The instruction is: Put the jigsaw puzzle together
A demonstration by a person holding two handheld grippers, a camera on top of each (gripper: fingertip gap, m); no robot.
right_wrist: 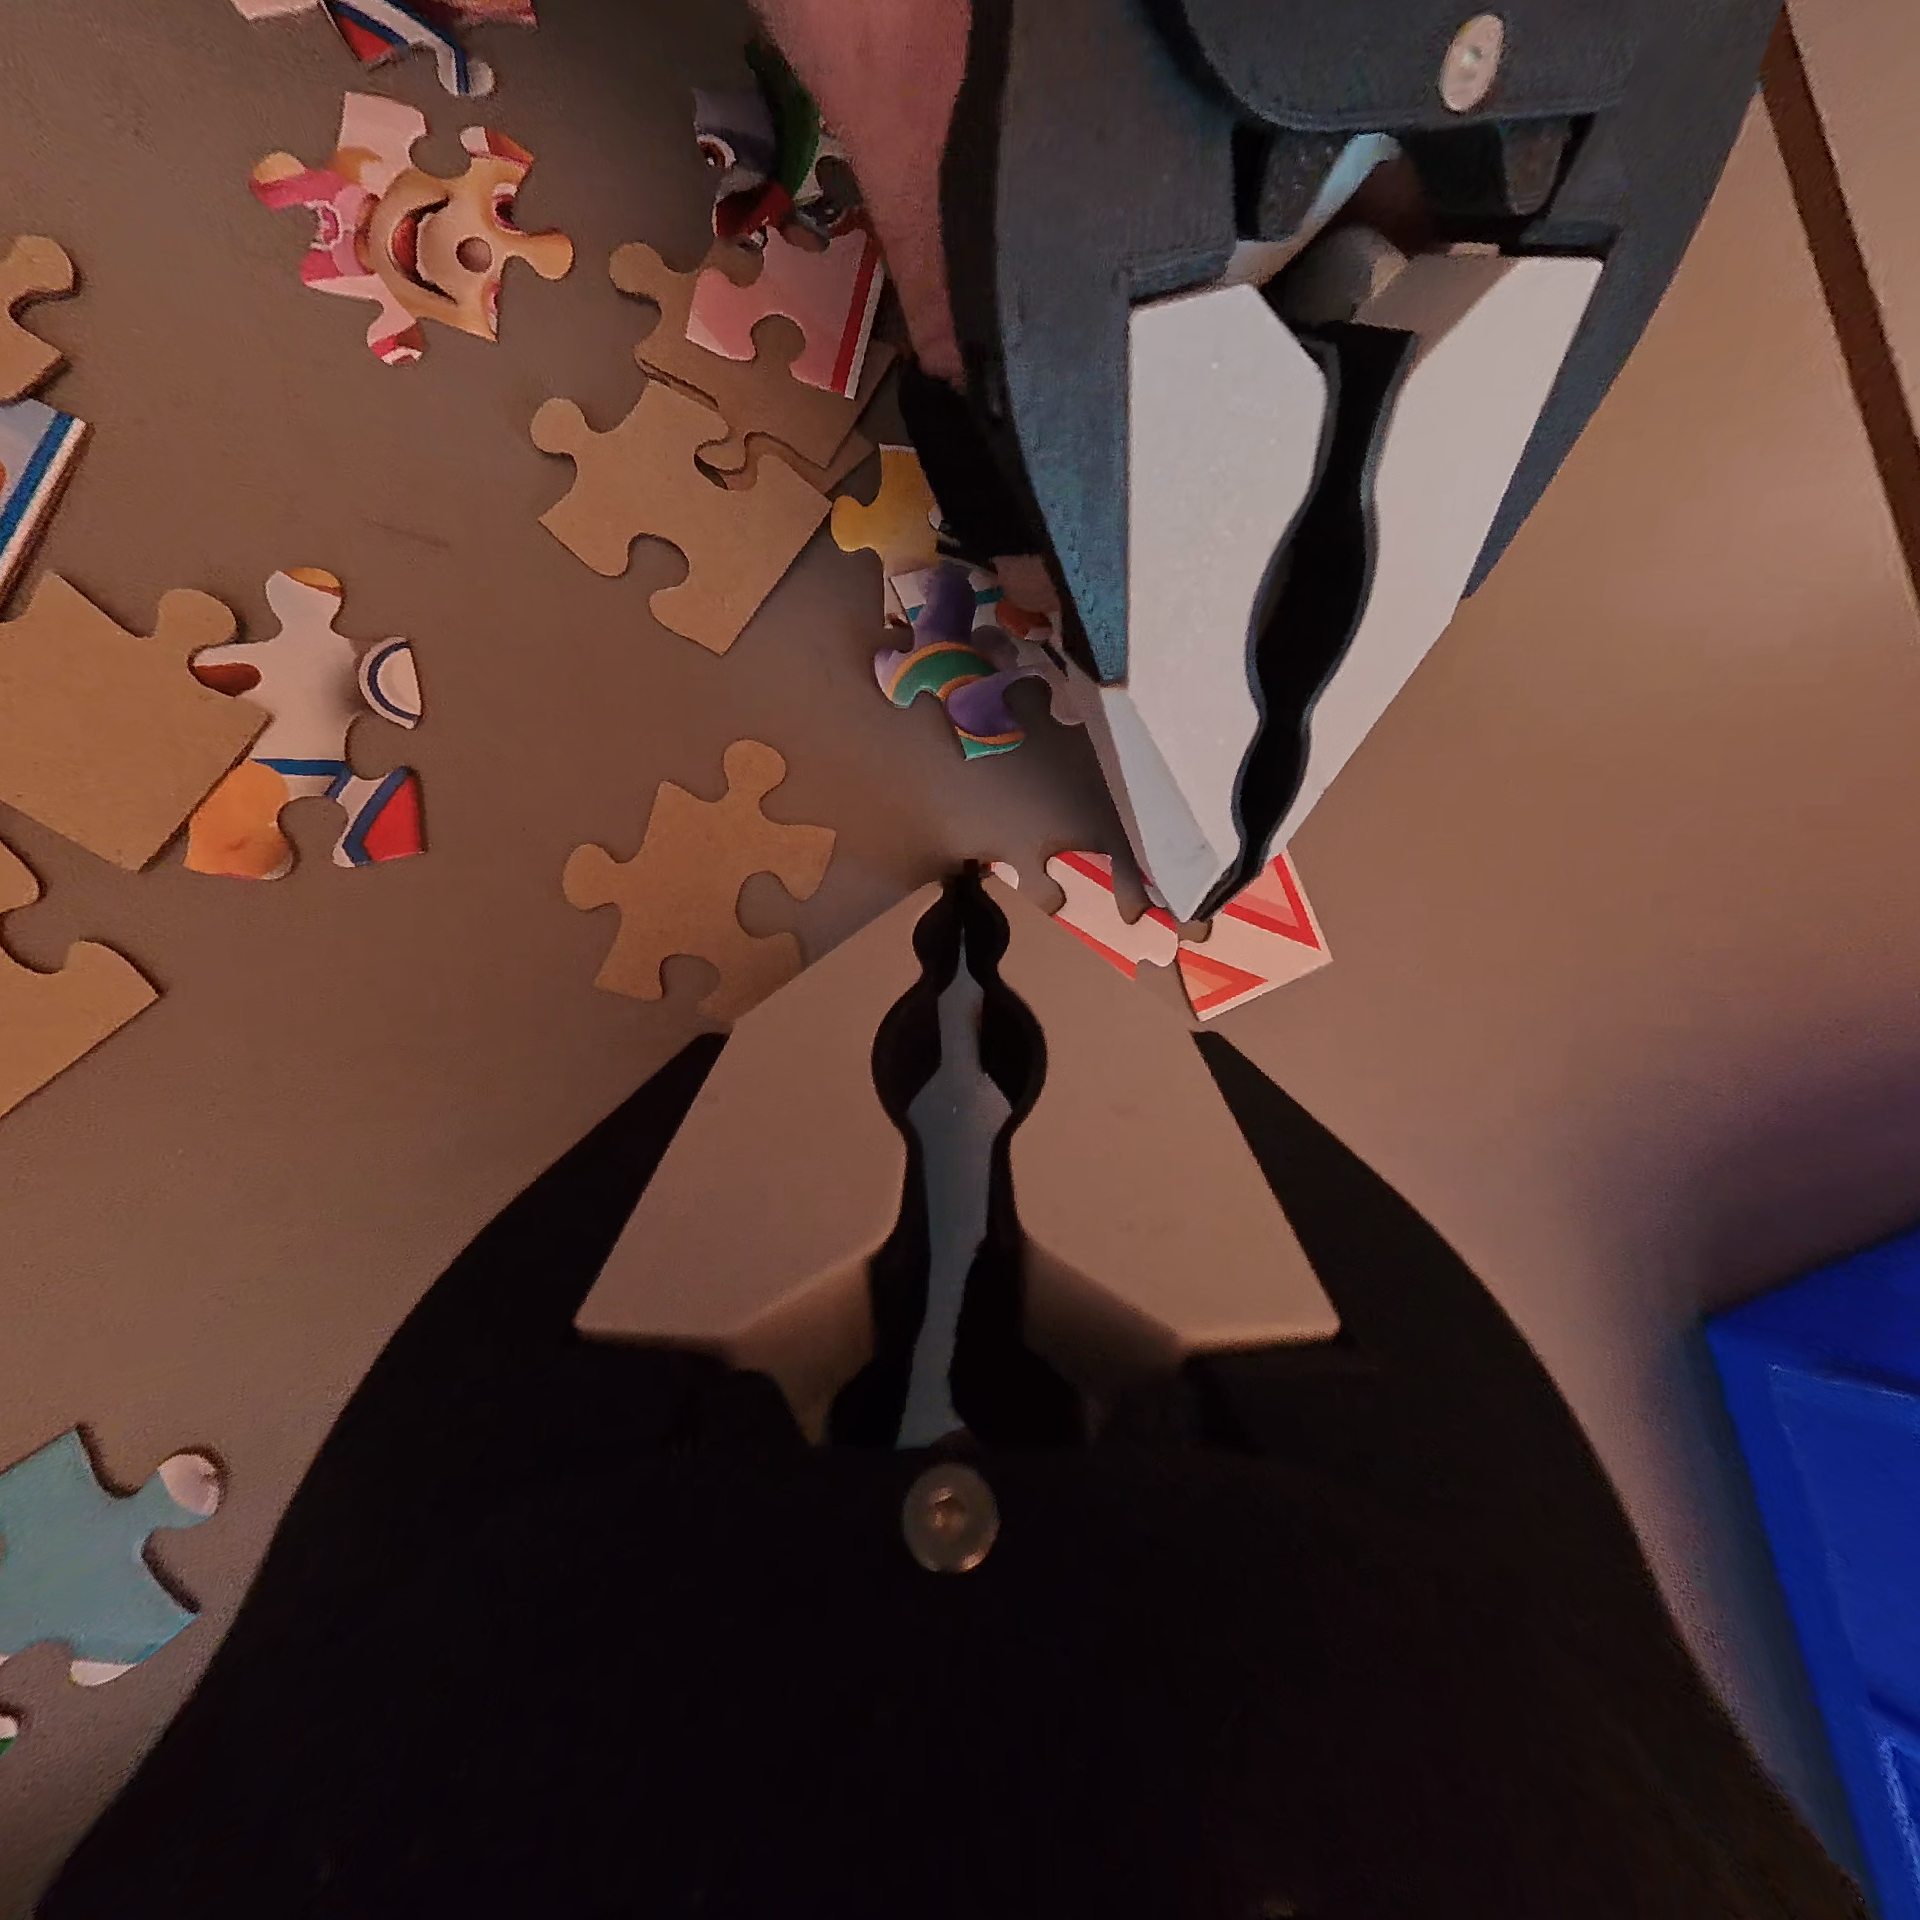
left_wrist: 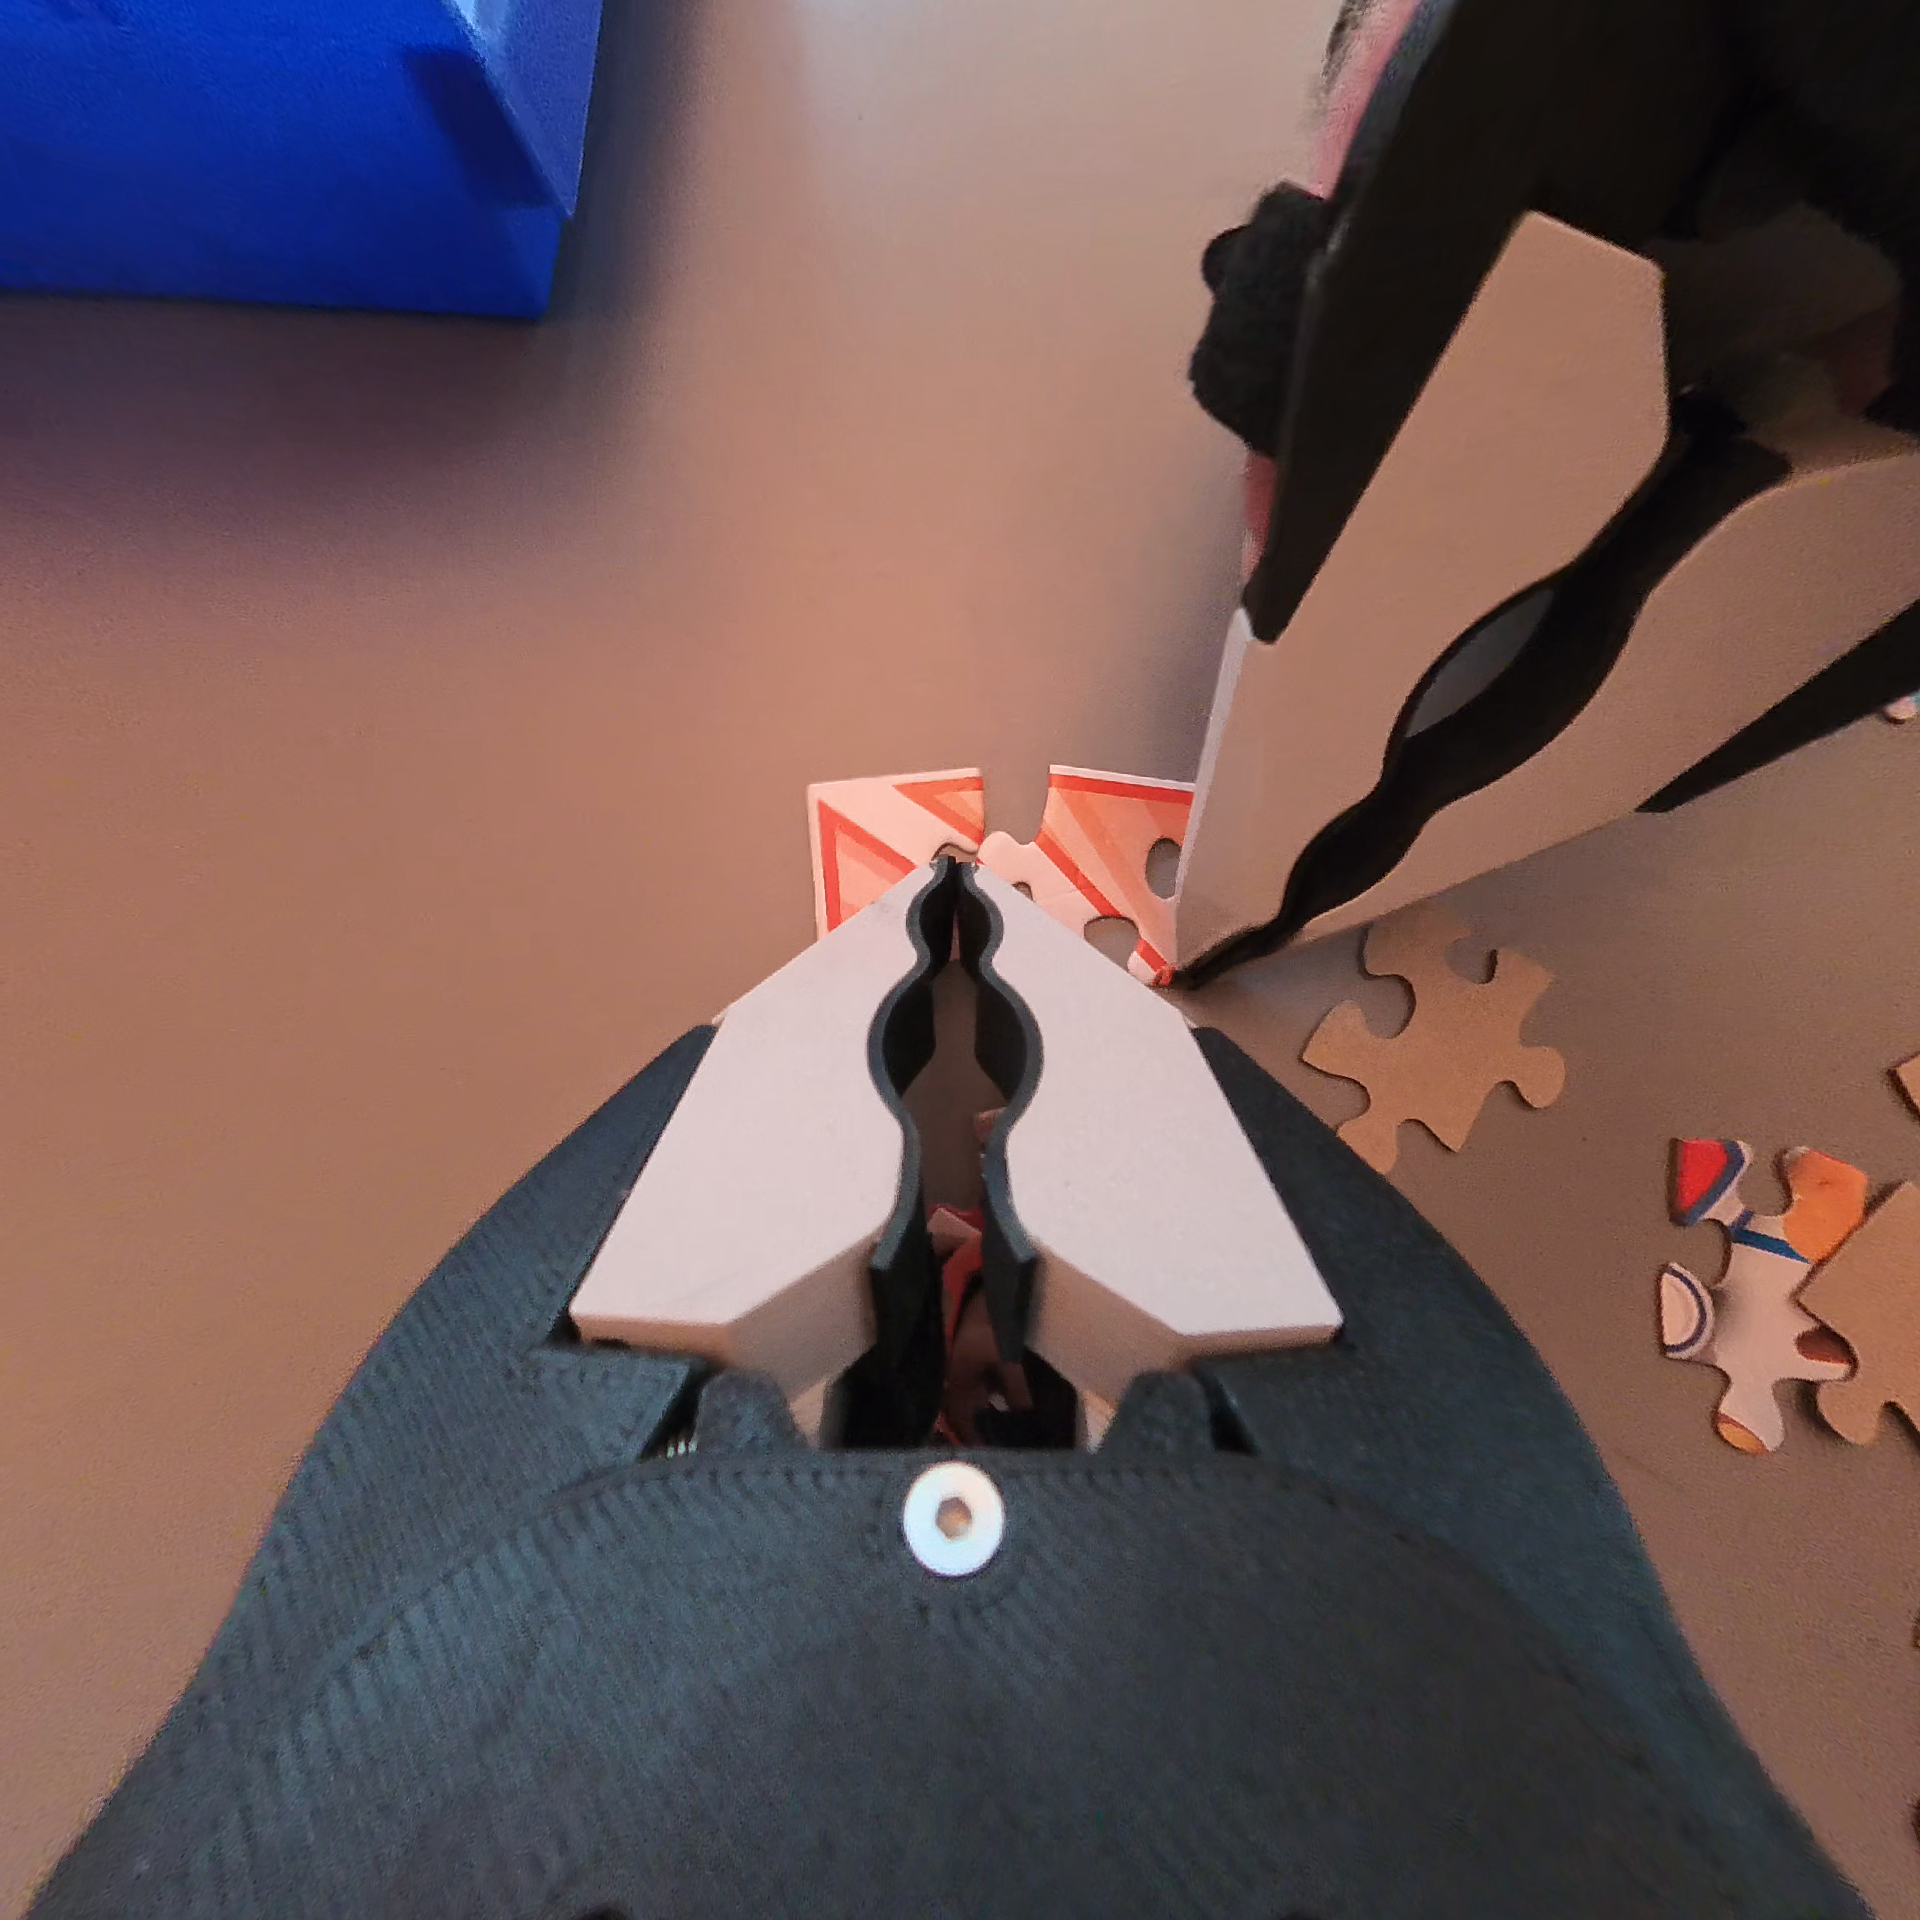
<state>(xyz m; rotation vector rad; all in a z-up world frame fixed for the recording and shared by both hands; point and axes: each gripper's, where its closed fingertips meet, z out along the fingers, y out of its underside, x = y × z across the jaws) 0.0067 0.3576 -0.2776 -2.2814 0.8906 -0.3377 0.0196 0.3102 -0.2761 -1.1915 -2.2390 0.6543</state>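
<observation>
Two red-and-white striped puzzle pieces lie side by side on the table: a corner piece (left_wrist: pixel 883 831) (right_wrist: pixel 1262 951) and its neighbour (left_wrist: pixel 1107 868) (right_wrist: pixel 1101 914). My left gripper (left_wrist: pixel 954 873) is shut and empty, with its tips down at the seam between the two pieces; it also shows in the right wrist view (right_wrist: pixel 1195 912). My right gripper (right_wrist: pixel 966 878) is shut and empty, with its tips on the table at the outer edge of the neighbour piece; it also shows in the left wrist view (left_wrist: pixel 1190 975). The joint itself is hidden under the left fingers.
Several loose pieces lie beside the work spot, some face down, such as a brown one (left_wrist: pixel 1434 1049) (right_wrist: pixel 696 883), and some face up, such as a white-orange one (left_wrist: pixel 1756 1288) (right_wrist: pixel 312 727). A blue box (left_wrist: pixel 281 145) (right_wrist: pixel 1829 1558) stands on the other side. The table edge (right_wrist: pixel 1839 312) runs behind the left gripper. There is about 5 cm between the tips of the two grippers.
</observation>
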